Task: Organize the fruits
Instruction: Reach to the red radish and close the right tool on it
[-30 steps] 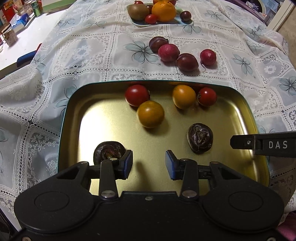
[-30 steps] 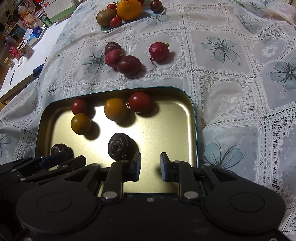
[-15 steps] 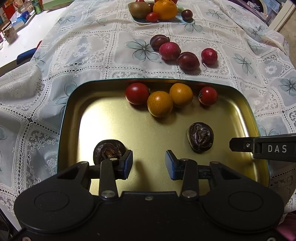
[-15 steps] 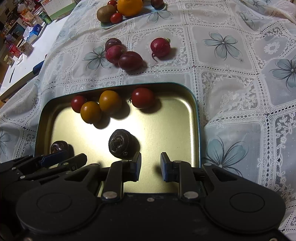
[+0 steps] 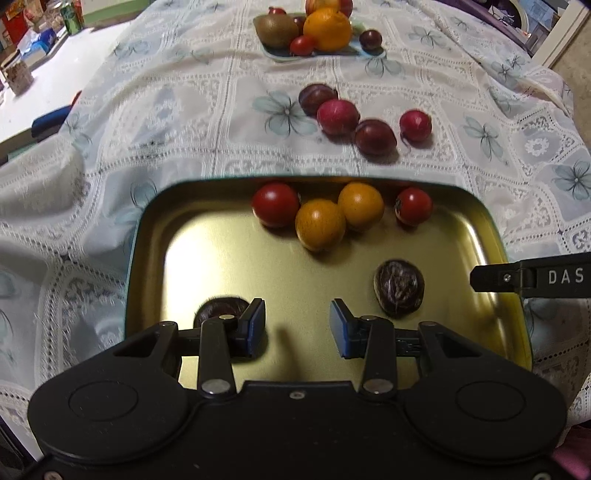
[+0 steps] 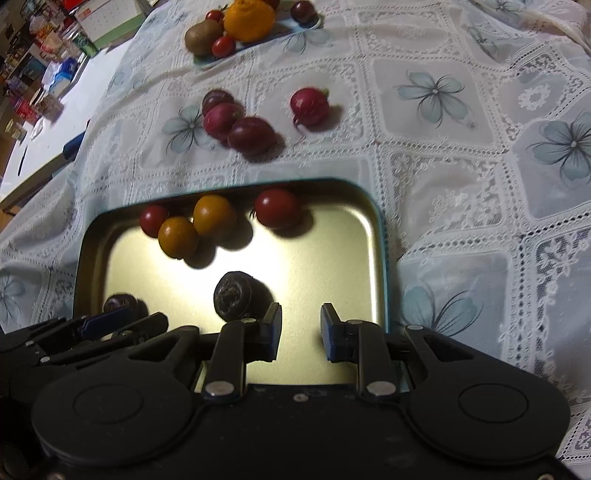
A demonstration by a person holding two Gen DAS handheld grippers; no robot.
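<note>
Both claws, left (image 5: 297,323) and right (image 6: 300,330), hang part-open over the near end of the gold tray (image 5: 207,229), gripping nothing. Lace tablecloth (image 6: 461,155) underneath. Far plate (image 5: 280,55) holds an orange (image 5: 327,28). Tray: two red tomatoes, two orange ones touching (image 5: 320,223), two dark wrinkled fruits, possibly passionfruit (image 5: 399,291).

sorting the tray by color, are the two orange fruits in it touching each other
Touching. In the left wrist view the nearer orange fruit overlaps the farther orange fruit with no gold tray floor showing between them; the right wrist view shows the same.
</note>
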